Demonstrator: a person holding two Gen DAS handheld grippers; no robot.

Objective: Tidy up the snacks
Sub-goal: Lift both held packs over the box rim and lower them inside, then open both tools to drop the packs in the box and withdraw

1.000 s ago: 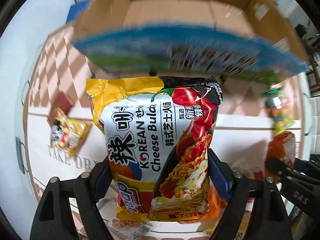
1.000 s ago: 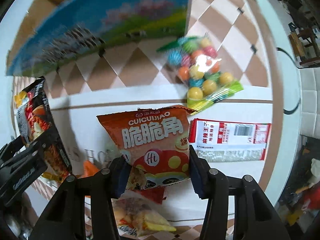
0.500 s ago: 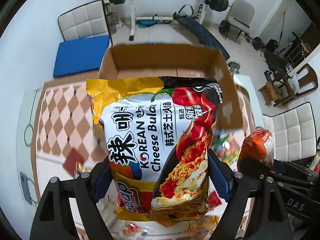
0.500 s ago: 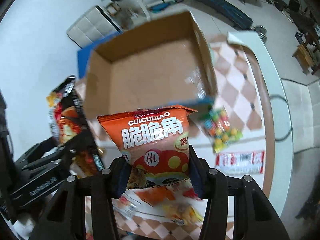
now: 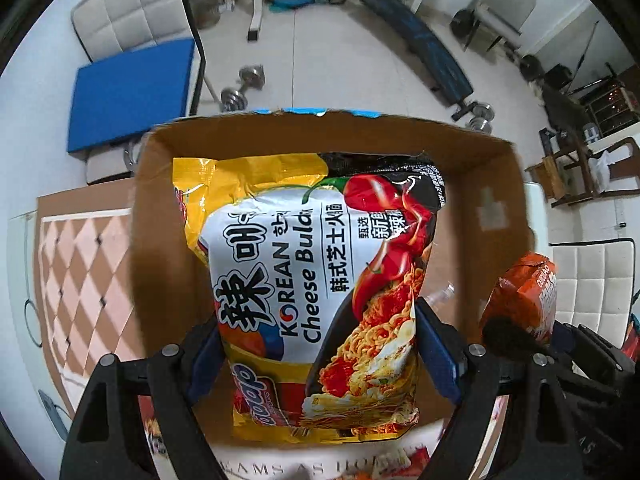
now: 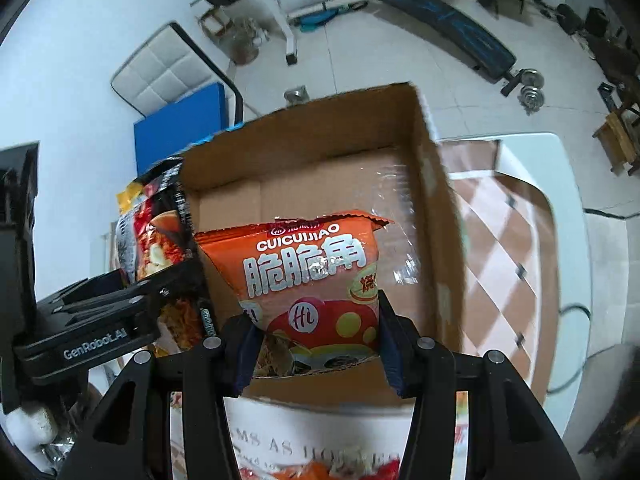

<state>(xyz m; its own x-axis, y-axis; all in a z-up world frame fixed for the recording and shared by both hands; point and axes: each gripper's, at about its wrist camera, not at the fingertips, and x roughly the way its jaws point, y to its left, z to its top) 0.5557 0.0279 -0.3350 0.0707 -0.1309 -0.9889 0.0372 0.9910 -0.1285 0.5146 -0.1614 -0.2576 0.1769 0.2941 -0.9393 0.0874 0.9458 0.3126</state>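
My left gripper [image 5: 318, 350] is shut on a yellow, white and black Korean cheese noodle pack [image 5: 316, 272], held above the open cardboard box [image 5: 496, 184]. In the right wrist view the same noodle pack [image 6: 160, 236] and the left gripper body [image 6: 92, 332] hang over the box's left wall. My right gripper [image 6: 316, 344] is shut on an orange Cuicuijiao chip bag [image 6: 312, 272], also above the open cardboard box [image 6: 432, 184], whose brown floor looks bare. The chip bag [image 5: 524, 296] shows at the right edge of the left wrist view.
The box stands on a table with a brown-and-cream checked cloth [image 6: 504, 240] and a white lettered mat [image 6: 320, 440]. Loose snack packets [image 6: 320, 470] lie near the table's front. Beyond are a blue mat [image 5: 128, 92], white chairs [image 5: 132, 12], a weight bench [image 6: 444, 28] and dumbbells [image 5: 240, 92].
Both grippers rose and moved forward with their packs, from over the table in front of the box to above its open top. Both grips are unchanged.
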